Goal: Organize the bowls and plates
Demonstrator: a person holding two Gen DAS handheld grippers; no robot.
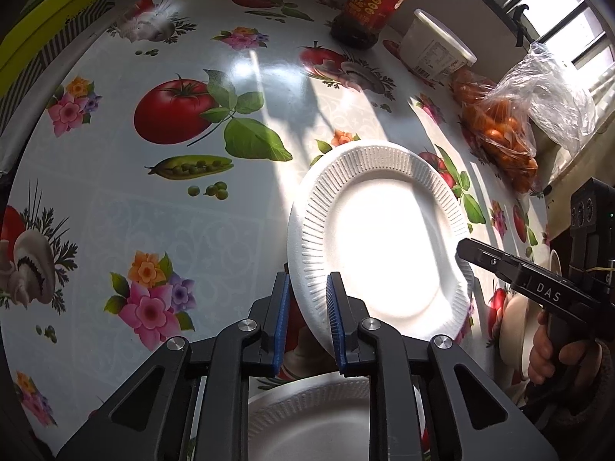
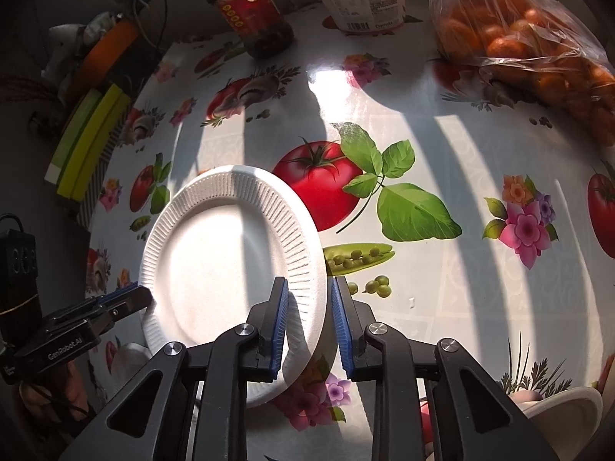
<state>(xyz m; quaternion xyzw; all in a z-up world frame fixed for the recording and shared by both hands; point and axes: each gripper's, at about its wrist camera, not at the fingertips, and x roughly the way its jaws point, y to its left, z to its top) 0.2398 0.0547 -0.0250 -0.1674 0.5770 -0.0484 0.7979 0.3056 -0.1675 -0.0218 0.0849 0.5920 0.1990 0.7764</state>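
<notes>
Plate (image 1: 384, 246) gripped by our left gripper (image 1: 307, 322), fingers clenched on rim | second plate (image 1: 307, 418) only in left view | right gripper (image 2: 309, 326) fingers astride rim, slightly apart

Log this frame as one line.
left hand-held gripper: rim of plate between fingers | right hand-held gripper: astride opposite rim, gap visible | plate: tilted, off tablecloth | second plate: below

Hard sunlight from the barred window (image 1: 553, 4) lays bright stripes and dark bar shadows across the glossy surface (image 2: 442, 146), burns the white plate (image 1: 380, 242) to glare, while fisheye curvature bends and darkens both views' edges.
</notes>
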